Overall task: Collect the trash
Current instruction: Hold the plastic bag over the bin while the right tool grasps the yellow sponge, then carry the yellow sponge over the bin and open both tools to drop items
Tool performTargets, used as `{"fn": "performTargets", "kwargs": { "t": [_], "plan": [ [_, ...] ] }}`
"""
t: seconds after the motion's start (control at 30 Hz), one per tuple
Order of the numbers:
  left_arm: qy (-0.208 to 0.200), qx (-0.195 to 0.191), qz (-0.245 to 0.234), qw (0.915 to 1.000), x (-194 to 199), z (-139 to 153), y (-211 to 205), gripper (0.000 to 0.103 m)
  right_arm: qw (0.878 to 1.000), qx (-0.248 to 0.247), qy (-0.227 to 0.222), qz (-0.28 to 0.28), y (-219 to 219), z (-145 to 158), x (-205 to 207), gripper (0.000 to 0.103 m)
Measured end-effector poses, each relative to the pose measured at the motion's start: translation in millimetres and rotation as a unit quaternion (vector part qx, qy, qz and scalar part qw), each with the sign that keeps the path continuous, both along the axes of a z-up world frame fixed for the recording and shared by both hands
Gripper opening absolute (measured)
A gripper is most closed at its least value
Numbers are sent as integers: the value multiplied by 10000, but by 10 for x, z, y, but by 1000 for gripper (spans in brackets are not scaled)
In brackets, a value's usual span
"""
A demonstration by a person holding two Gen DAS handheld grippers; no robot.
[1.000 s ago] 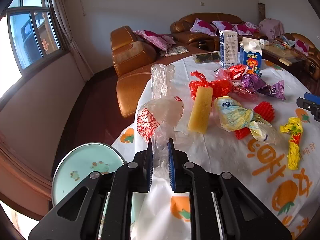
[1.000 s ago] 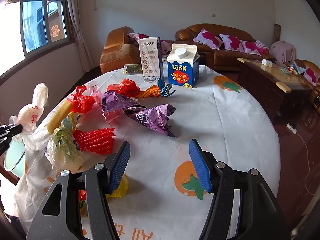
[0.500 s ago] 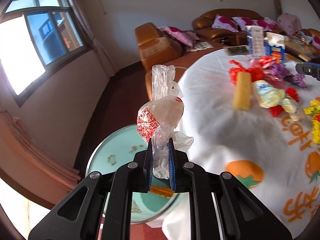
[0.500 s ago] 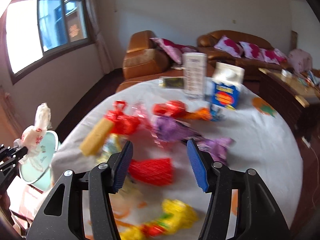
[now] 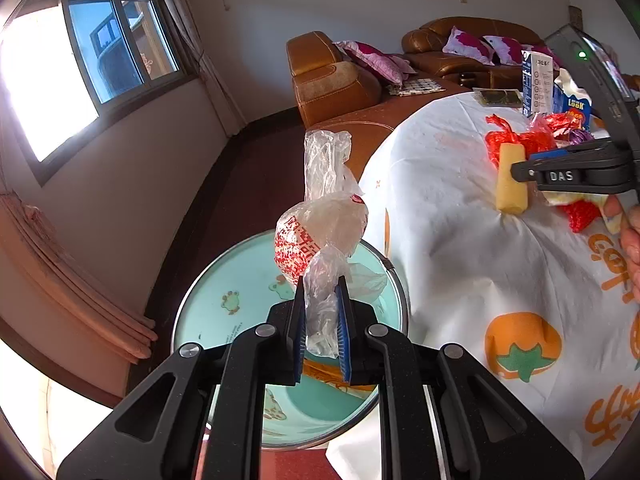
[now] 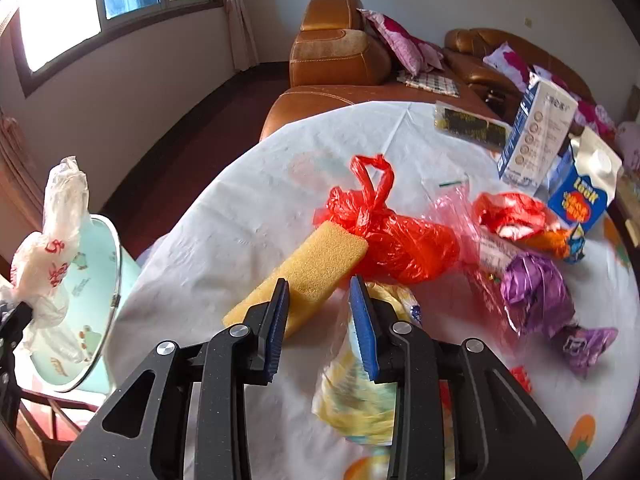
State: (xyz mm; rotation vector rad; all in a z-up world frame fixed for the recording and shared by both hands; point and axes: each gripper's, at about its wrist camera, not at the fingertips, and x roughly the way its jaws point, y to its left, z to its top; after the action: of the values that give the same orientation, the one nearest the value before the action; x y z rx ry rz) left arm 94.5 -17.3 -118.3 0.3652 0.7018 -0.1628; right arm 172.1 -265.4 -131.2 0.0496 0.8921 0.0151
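Trash is going into the basin (image 5: 224,300) soon, it seems. The left claw (image 5: 322,322) is squeezing the loose tail of a clear plastic bag (image 5: 320,232), so the knotted ball with red print is sticking up just past its fingers. The bag is hanging over the basin, which is sitting low beside the table (image 5: 460,240) and right under the claw. Holding only the thin tail is probably the easy way, because the puffy part would slip or squash. I think letting go here would drop the bag into the basin, since nothing is between them. The right claw (image 6: 320,320) is open, with its fingers spread and nothing pinched. It is hanging just above the table, and the near end of a yellow sponge (image 6: 308,272) is lying in front of its fingers, more toward the left one. A red bag (image 6: 396,240) with a tied handle is touching the far end of the sponge. A yellow wrapper (image 6: 360,392) is lying under the right finger, but it is too blurry to tell more. Farther off to the right, a purple wrapper (image 6: 536,296) and two cartons (image 6: 560,160) are waiting. The sponge looks like the next thing to grab, because the open fingers are already pointing along it.
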Motion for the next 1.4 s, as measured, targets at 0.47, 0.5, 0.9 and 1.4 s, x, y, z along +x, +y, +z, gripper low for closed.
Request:
{"fn": "performTargets", "kwargs": {
  "t": [0.47, 0.5, 0.9, 1.4],
  "plan": [
    [-44, -142, 41, 9999, -13, 72, 65, 13, 9992, 156, -89, 350, 32, -11, -1, 10],
    [-57, -131, 42, 9999, -18, 80, 67, 13, 9991, 109, -177, 357, 36, 30, -43, 10],
    [-233, 177, 347, 9990, -108, 178, 303, 13, 9926, 93, -887, 822, 247, 429, -298, 10],
    [-234, 711, 815, 9939, -108, 101, 591, 13, 9801, -413, -1008, 1660, 874, 318, -281, 10]
  ]
}}
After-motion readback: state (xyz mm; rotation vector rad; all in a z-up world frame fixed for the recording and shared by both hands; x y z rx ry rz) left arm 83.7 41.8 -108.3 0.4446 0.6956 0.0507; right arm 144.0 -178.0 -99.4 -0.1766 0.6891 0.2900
